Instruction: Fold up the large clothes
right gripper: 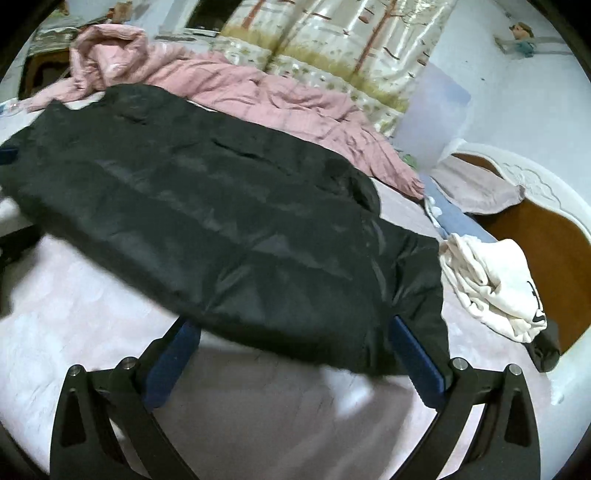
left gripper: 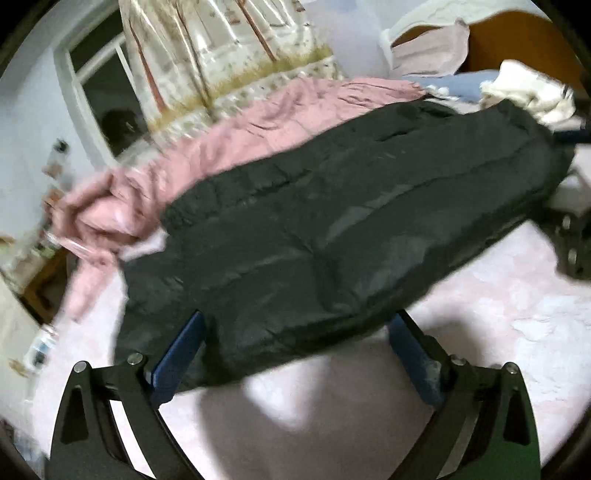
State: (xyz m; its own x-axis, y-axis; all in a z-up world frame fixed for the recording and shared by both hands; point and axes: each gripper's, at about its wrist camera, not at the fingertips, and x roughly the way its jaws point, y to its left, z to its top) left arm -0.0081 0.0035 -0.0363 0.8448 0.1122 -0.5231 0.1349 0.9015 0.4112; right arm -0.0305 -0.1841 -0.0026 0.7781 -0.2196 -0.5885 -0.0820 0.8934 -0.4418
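We find the black coat [right gripper: 207, 221] spread flat across the middle of the bed [right gripper: 74, 314], its long side running from one edge of the bed toward the other. Its near hem lies between the blue fingers [left gripper: 181, 354] of the left gripper [left gripper: 295, 343], which stands spread wide and grips nothing. The right gripper [right gripper: 291, 347] is likewise spread wide, its fingers [right gripper: 413, 358] on either side of the coat's near edge, with no cloth pinched between them. Both views are blurred.

We read no brand name on the coat. The white garment [right gripper: 495, 288] crumpled near the bed's right edge, just beside one end of the coat, carries a black printed mark, too small to read.

Beyond the coat, along the far edge of the bed, we see a pink garment [right gripper: 258, 96] lying rumpled and touching the coat's far side. A blue cloth [right gripper: 458, 221] lies at the far right corner, near the white garment, with a pale pink cloth [right gripper: 476, 192] draped over the wooden headboard [right gripper: 554, 236]. A curtain [right gripper: 332, 33] printed with trees hangs behind the bed. A small dark object [right gripper: 546, 350] lies at the right edge, below the white garment.
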